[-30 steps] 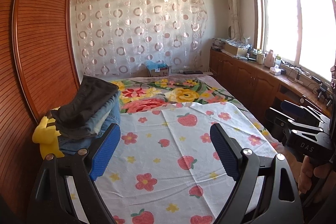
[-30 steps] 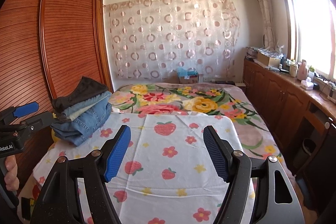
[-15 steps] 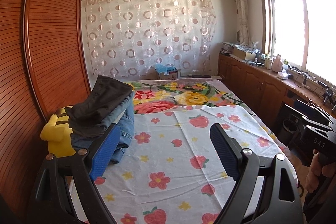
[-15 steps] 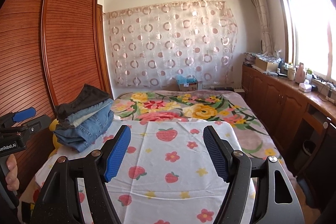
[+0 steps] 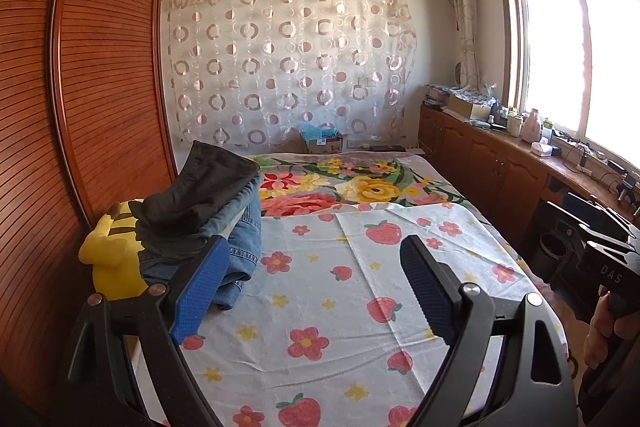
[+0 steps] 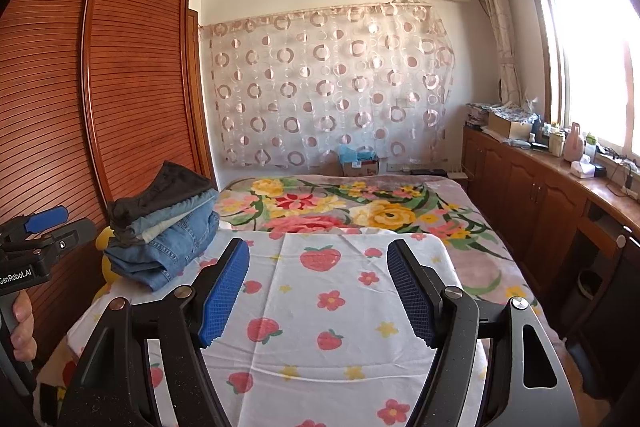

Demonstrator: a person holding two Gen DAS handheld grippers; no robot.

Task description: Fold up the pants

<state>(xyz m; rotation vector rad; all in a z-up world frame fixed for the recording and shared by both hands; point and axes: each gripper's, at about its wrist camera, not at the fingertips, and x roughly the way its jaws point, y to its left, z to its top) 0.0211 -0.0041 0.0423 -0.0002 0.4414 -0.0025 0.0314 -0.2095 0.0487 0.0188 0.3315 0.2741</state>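
Note:
A stack of folded pants (image 5: pixel 208 215) lies at the left edge of the bed, dark pants on top, blue jeans below; it also shows in the right wrist view (image 6: pixel 164 231). My left gripper (image 5: pixel 312 267) is open and empty, held above the white strawberry sheet (image 5: pixel 328 291), with the stack just beyond its left finger. My right gripper (image 6: pixel 318 269) is open and empty above the same sheet (image 6: pixel 320 307). The left gripper's body shows at the left edge of the right wrist view (image 6: pixel 36 251).
A yellow plush toy (image 5: pixel 110 259) sits under the stack by the wooden wardrobe (image 5: pixel 80 87). A floral blanket (image 5: pixel 352 187) covers the far bed. A wooden counter (image 5: pixel 520 163) with clutter runs along the right under the window.
Both grippers have tilted upward and drawn back slightly, so the bed sits lower in both views. Both stay open and empty. The stack has not moved.

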